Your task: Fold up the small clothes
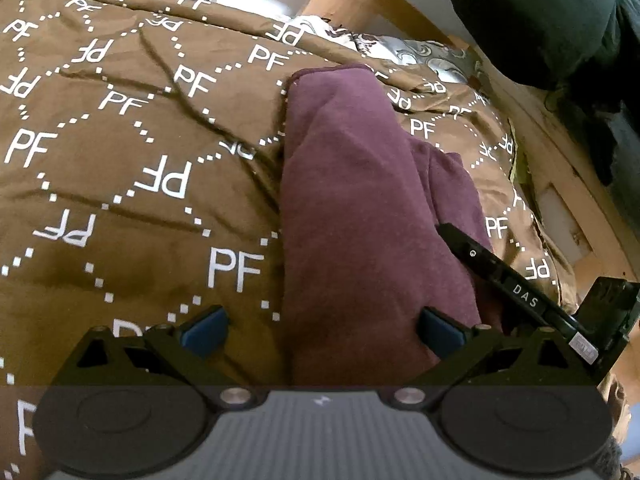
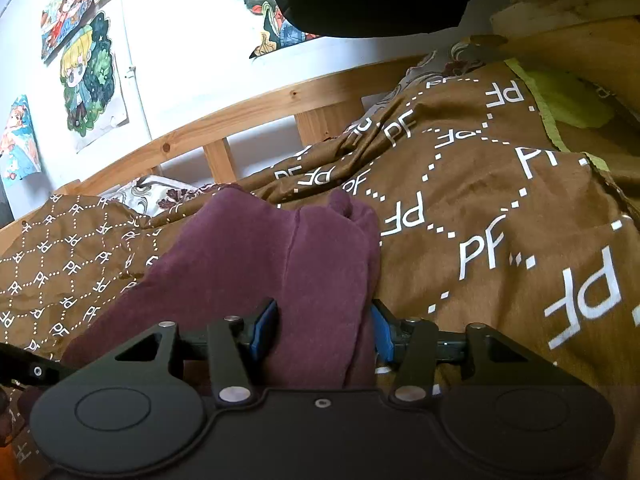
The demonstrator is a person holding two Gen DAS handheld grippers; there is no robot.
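Straddling the soft purple garment [image 2: 280, 264] on the bed [image 1: 120, 120], right tongs [image 2: 324, 330] pinch its bunched near edge. Left tongs [image 1: 322, 330] gape empty; limp fleece, best gripped by corners.

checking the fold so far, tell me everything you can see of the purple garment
The purple garment looks like soft, fleecy knit, dark plum, folded into a long, thick bundle with a seam down it. It lies on the brown bedspread. The right gripper has a bunched near end between its blue pads. The left gripper stands open over the near end, one pad beside the cloth.
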